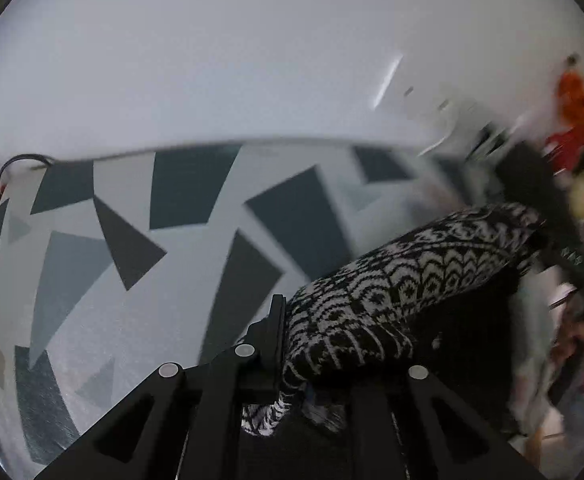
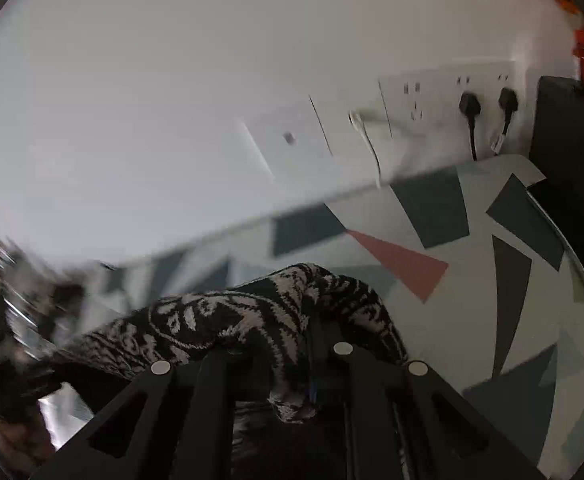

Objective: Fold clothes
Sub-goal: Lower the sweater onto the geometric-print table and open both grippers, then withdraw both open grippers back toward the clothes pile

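Patterned knit garment (image 1: 403,280), bunched and unfolded, hangs pinched between left tongs (image 1: 288,360) and right tongs (image 2: 311,360) above the table (image 1: 132,240); folding remains.

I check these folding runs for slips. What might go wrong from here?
1. Each gripper, left gripper and right gripper, pinches only a small bunch of the patterned knit, so its weight may pull it free.
2. The plugged cables at the table's back edge could snag the fabric.
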`<state>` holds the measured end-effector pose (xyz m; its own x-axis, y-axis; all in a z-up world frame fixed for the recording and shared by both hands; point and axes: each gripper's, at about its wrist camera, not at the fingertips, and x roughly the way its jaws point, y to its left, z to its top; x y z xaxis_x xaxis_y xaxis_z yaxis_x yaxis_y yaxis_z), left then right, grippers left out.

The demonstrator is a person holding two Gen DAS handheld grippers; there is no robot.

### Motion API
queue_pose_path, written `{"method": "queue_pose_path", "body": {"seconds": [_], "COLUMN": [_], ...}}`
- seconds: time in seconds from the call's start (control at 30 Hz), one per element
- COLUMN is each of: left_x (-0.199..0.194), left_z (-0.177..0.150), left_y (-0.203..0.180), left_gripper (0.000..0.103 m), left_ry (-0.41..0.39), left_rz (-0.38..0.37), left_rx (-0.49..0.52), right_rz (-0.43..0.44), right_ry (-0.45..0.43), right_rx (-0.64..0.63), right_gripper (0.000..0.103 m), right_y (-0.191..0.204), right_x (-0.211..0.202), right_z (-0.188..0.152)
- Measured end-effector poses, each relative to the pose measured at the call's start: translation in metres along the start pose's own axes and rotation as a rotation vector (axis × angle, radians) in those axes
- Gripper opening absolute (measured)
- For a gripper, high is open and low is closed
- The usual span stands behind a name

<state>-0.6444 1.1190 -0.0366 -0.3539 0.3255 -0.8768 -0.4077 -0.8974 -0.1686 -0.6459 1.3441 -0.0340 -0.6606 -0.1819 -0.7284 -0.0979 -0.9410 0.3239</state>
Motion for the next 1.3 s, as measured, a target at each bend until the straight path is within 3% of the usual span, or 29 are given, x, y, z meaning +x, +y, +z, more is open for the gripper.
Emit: {"method": "queue_pose_path", "body": {"seconds": [0.07,0.23,0.3,0.37,0.43,0.47,0.5,0.6,0.73,0.87,1.07,1.2,1.3], "left_x": [0.013,0.034,0.035,0.032,0.025,0.018,0.010,-0.018,-0.032,-0.036,-0.060,-0.100,-0.134], "left_z": [0.002,0.004,0.005,0.003,-0.001,-0.002,-0.004,-0.011,-0.029,-0.054,-0.101,-0.140,-0.175], "left_y": [0.001,0.010,0.017,0.019,0.017,0.016,0.018,0.029,0.048,0.063,0.078,0.107,0.142], "left_gripper": [0.011,0.038,0.045,0.051,0.069,0.071,0.073,0.075,0.075,0.075,0.075,0.075,0.075], "left_ry": [0.039,0.112,0.150,0.189,0.214,0.200,0.180,0.116,0.087,0.077,0.012,-0.049,-0.100], "left_rz": [0.032,0.094,0.061,-0.019,-0.036,-0.013,0.003,0.030,0.044,0.048,0.082,0.118,0.122], "left_rx": [0.005,-0.013,-0.068,-0.088,-0.061,-0.034,-0.022,-0.020,-0.067,-0.122,-0.148,-0.173,-0.246], "right_rz": [-0.030,-0.072,-0.090,-0.095,-0.096,-0.107,-0.105,-0.048,0.040,0.043,0.037,0.128,0.209], "right_ry": [0.029,0.087,0.112,0.122,0.132,0.144,0.165,0.218,0.153,0.122,0.199,0.255,0.264], "right_rx": [-0.020,-0.056,-0.062,-0.048,-0.034,-0.033,-0.028,0.034,0.218,0.219,0.023,-0.042,-0.079], "right_gripper": [0.011,0.012,0.013,0.018,0.043,0.069,0.084,0.087,0.099,0.103,0.103,0.103,0.103], "right_y": [-0.004,-0.003,-0.005,-0.010,-0.013,-0.014,-0.015,-0.023,-0.044,-0.034,0.030,0.087,0.145], "right_x": [0.019,0.044,0.053,0.059,0.061,0.061,0.059,0.043,-0.002,-0.033,-0.029,-0.025,-0.034], "right_z": [0.004,0.014,0.016,0.017,0.017,0.016,0.016,0.015,0.019,0.019,-0.004,-0.030,-0.047]}}
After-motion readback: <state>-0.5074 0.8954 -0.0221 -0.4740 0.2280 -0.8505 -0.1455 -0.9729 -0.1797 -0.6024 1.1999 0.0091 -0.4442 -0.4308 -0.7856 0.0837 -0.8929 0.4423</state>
